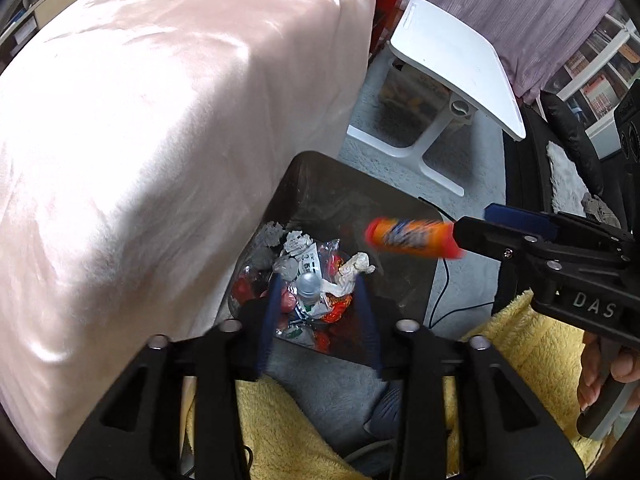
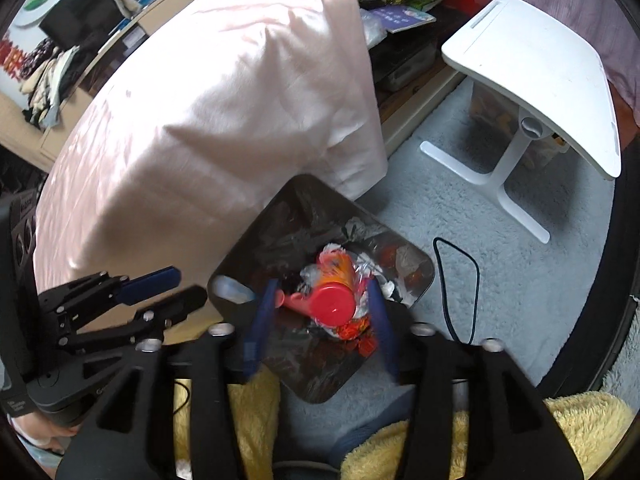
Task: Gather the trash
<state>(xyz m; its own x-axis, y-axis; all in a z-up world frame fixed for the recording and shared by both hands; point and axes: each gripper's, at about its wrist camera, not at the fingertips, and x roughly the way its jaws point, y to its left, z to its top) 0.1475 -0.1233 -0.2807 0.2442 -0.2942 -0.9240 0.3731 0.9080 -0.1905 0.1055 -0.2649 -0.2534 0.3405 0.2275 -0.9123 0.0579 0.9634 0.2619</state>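
Both grippers are over the bin [image 2: 256,240] w/ jaws apart. Right gripper [image 2: 320,312] is letting the orange can [image 2: 336,292] drop; left gripper [image 1: 316,304] is empty, small bottle [image 1: 309,286] below. Keep them centred, pads clear.

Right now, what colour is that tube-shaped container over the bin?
Orange, with red ends and a blurred blue label: the container shows best in the left wrist view.

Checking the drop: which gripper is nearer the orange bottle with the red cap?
Right. The right gripper has the orange bottle just off its fingertips, over the trash bin; the left gripper hangs apart, beside it.
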